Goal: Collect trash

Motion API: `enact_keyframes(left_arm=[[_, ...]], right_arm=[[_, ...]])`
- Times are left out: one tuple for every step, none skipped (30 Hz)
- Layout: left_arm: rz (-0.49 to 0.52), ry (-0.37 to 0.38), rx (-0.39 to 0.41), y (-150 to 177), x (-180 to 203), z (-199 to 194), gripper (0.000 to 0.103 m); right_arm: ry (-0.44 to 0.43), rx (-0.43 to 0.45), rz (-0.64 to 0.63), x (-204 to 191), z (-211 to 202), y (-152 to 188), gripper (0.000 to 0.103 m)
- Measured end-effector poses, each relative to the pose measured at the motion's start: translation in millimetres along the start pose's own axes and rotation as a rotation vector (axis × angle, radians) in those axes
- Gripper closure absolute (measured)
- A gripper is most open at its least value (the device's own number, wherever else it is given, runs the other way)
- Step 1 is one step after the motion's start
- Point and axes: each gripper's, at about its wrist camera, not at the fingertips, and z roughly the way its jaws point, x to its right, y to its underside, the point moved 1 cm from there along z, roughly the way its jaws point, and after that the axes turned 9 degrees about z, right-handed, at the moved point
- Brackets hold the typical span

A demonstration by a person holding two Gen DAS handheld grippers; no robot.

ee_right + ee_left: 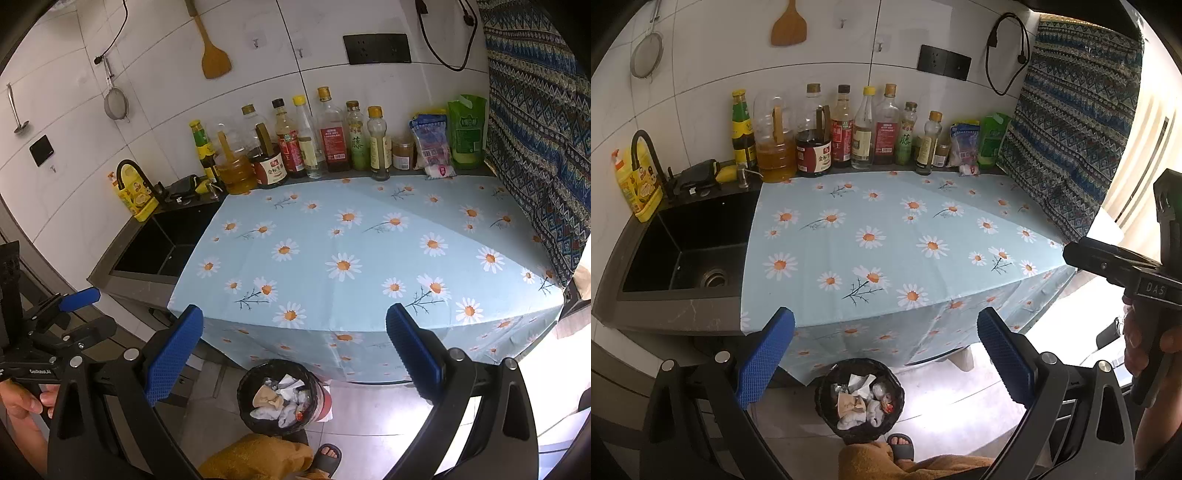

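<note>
A black trash bin (827,391) stands on the floor below the counter's front edge, holding crumpled paper and wrappers (862,400). It also shows in the right wrist view (245,387). My left gripper (886,354) is open and empty, held above the bin in front of the counter. My right gripper (295,350) is open and empty, also above the bin. The right gripper's body shows at the right edge of the left wrist view (1123,269). The left gripper shows at the left of the right wrist view (55,325). The daisy tablecloth (886,236) shows no loose trash.
A row of sauce and oil bottles (842,129) lines the back wall. A black sink (687,243) with a faucet and a yellow detergent bottle (639,184) is at the left. A patterned cloth (1071,129) hangs at the right. A sandalled foot (901,445) is beside the bin.
</note>
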Motion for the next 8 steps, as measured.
enact_keyframes(left_arm=[[-0.004,0.001,0.002,0.2,0.4,-0.5,0.007],[-0.010,0.004,0.002,0.7,-0.1,-0.7,0.007],[-0.014,0.004,0.002,1.3,-0.5,-0.8,0.007],[-0.018,0.003,0.004,1.4,-1.1,-1.1,0.007],[-0.021,0.002,0.005,2.3,-1.5,-1.5,0.007],[-0.024,-0.002,0.004,2.7,-1.9,-1.7,0.007],[-0.024,-0.004,0.003,2.7,-1.5,-1.9,0.007],[-0.024,-0.003,0.004,2.9,-1.3,-2.3,0.007]], right_arm=[[-0.002,-0.003,0.004,-0.2,-0.1,0.1,0.005],[-0.002,-0.007,0.008,-0.3,0.0,0.1,0.005],[-0.004,-0.010,0.012,-0.8,-0.3,0.0,0.005],[-0.006,-0.010,0.011,-1.6,-0.7,-0.5,0.005],[-0.005,-0.008,0.008,-2.2,-1.3,-0.4,0.005],[-0.004,-0.008,0.007,-3.0,-1.5,-0.7,0.005],[-0.005,-0.008,0.006,-3.7,-1.8,-0.6,0.005],[-0.007,-0.008,0.006,-4.2,-2.0,-0.7,0.005]])
